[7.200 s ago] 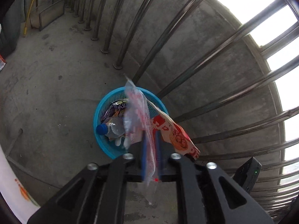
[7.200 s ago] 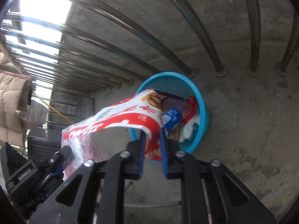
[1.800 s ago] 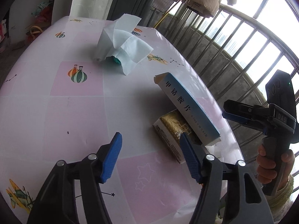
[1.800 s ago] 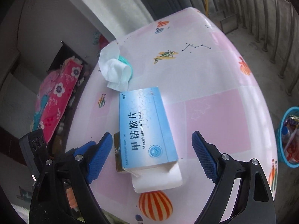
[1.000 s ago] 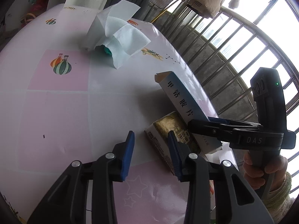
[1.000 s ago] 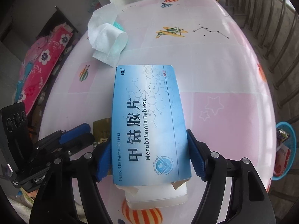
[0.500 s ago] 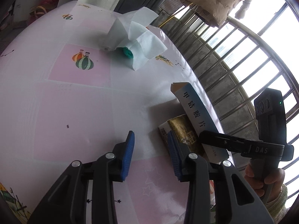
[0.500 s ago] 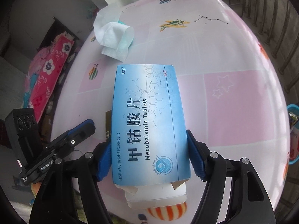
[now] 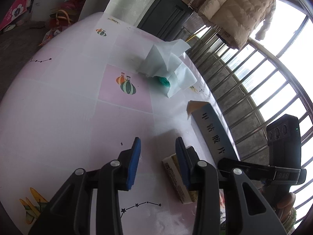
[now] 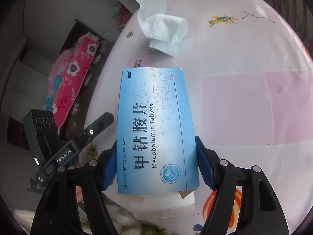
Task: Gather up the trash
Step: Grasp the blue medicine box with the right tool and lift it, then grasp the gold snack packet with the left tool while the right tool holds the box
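- Left wrist view: your left gripper (image 9: 157, 156) hangs over the pink-and-white table (image 9: 58, 107) with its blue pads partly apart and nothing between them.
- The small gold-and-white box (image 9: 176, 178) lies flat on the table just to the right of the right pad; part of it sits hidden behind that finger, and you cannot tell whether the pad touches it.
- Further right, the blue tablet box (image 9: 212, 131) slants upward with its far flap open, its near end caught in your right gripper (image 9: 230, 162), whose handle shows at the frame's right edge.
- Ahead of the pads, well apart from them, a crumpled white tissue (image 9: 168, 66) lies over something green (image 9: 164, 81).
- Right wrist view: your right gripper (image 10: 156, 164) is clamped on the blue tablet box (image 10: 156, 129), one pad pressing each long side, the printed face turned up to the camera.
- A white inner sleeve (image 10: 164, 205) sticks out of the box's near end, toward you.
- The white tissue (image 10: 164, 27) sits on the table (image 10: 244, 98) beyond the box's far end.
- To the left of the fingers, your left gripper (image 10: 97, 123) points across at an angle, its pads not readable here.
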